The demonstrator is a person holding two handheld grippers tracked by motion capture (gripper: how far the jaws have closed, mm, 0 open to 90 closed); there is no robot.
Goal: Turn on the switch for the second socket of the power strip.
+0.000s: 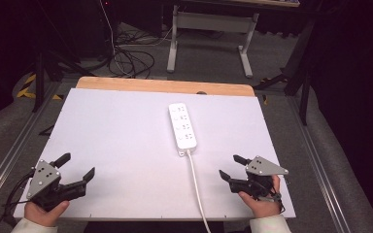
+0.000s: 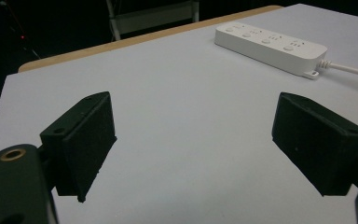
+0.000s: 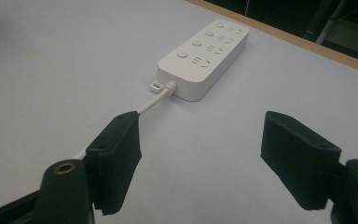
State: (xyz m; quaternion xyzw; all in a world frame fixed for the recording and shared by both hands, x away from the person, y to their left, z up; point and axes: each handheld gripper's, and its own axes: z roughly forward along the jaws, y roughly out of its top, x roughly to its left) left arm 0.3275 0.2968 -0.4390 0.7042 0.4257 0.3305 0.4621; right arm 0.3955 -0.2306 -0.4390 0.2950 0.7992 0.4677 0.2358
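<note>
The white power strip [image 1: 183, 125] lay flat in the middle of the table [image 1: 102, 136], its cord [image 1: 196, 187] running toward the person. Nobody had touched it yet. The left gripper [image 1: 77, 167] and right gripper [image 1: 229, 167] waited near the front edge, jaws wide apart, holding nothing. All the work seemed left to do.

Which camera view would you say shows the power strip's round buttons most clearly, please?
The right gripper view: the power strip lies close ahead, its four round buttons and socket slots sharp. The left gripper view shows the strip farther off at a low slant, buttons faint. The high view gives the whole strip from above, but small.
</note>
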